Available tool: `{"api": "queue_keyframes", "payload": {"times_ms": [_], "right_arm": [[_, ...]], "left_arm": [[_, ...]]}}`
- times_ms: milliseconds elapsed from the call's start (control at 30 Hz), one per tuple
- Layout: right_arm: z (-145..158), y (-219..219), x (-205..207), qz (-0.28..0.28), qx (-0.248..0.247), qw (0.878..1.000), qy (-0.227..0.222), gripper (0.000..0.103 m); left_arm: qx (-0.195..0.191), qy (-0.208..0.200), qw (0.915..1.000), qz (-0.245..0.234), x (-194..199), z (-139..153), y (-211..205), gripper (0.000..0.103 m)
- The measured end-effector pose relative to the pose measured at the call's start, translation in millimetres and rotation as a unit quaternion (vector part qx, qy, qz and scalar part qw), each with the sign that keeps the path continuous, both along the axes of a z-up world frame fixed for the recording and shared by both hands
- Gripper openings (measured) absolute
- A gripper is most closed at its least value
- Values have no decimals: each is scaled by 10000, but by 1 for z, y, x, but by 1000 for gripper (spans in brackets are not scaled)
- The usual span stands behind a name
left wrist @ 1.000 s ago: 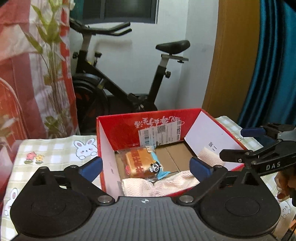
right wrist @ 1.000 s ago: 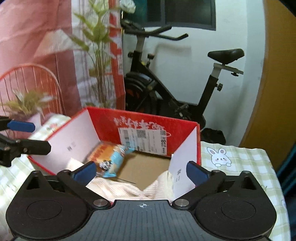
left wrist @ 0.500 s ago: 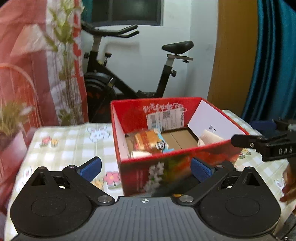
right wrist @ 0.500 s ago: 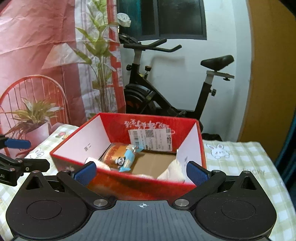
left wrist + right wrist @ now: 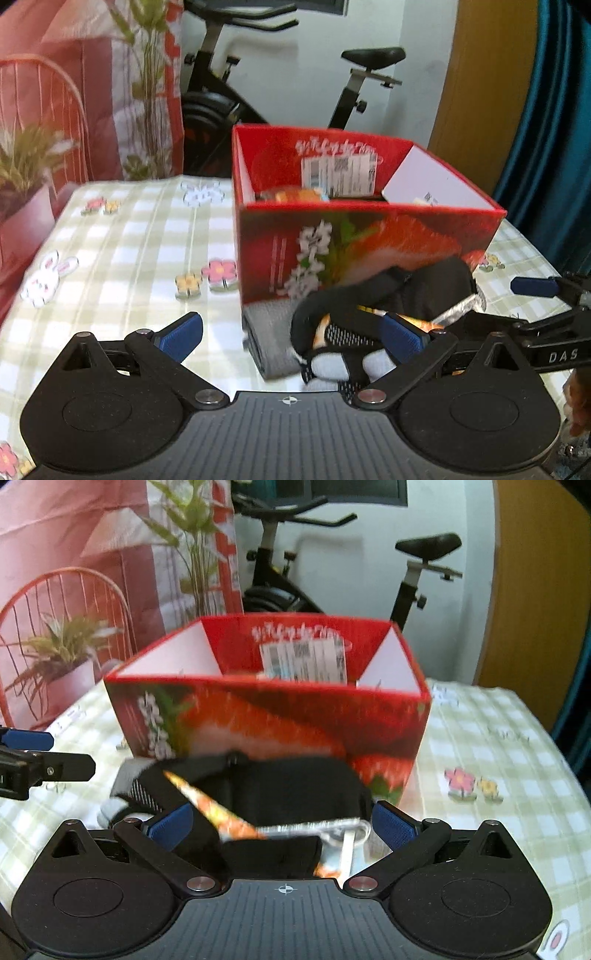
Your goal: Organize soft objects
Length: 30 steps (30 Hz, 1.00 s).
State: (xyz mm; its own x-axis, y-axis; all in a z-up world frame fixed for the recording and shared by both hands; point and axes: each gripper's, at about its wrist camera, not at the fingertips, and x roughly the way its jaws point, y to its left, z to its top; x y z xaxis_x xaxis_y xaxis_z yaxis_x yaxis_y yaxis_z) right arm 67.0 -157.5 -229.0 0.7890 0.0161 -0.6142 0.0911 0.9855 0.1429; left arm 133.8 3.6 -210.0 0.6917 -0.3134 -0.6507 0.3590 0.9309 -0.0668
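Two grippers are hovering low over a table [image 5: 122,258] that is wearing a green checked cloth with bunnies and flowers on it. Far behind the table, an exercise bike [image 5: 332,572] is standing by the white wall, and a potted plant [image 5: 62,657] is sitting at the far left.

A big red box [image 5: 362,243] with strawberry pictures is sitting on the cloth. Something orange is peeking over its near wall, but it is too blurry to name.

Just in front of the box, a pile of soft things is lying on the cloth. A black cloth thing [image 5: 295,786] is lying on top, touching the box's near wall. A grey folded cloth [image 5: 269,339] is lying at the left of the pile, and something white is poking out near it. A shiny snack packet [image 5: 221,812] with orange on it is lying across the black cloth.

The left gripper [image 5: 291,334] is holding its blue fingers wide apart, with nothing between them but the pile below. The right gripper [image 5: 282,827] is spreading its fingers wide too, right over the packet and the black cloth, and not squeezing anything.
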Motion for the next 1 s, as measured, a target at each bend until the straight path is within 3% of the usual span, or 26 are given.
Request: {"api": "queue_keyframes", "payload": {"times_ms": [267,433,533,700,767,867,1000], "right_arm": [[-28,2,4,-9,-52,9995,295,96],[-36,4,1,48,-14,9998,214,92],[-35,5,0,119,-26,9998,160,86],[-30,7,-4,292,-14,9995,74,65],[-27,8,-7,354,38,9994,54,57],[-24,9,-10,378,63,9993,49,55],[-17,4,-16,307,175,9994,-31,55]], "left_arm": [[-49,451,9989,114,3,-23,3,103],[-219,586,9979,135,5,-34,6,103],[-298,588,9977,140,4,-37,8,103],[-509,410,9979,44,-5,-33,10,101],[-672,410,9969,-64,-9,-32,10,94],[-800,597,9948,-191,-11,-36,10,76],[-973,677,9924,-334,-13,-38,10,74]]}}
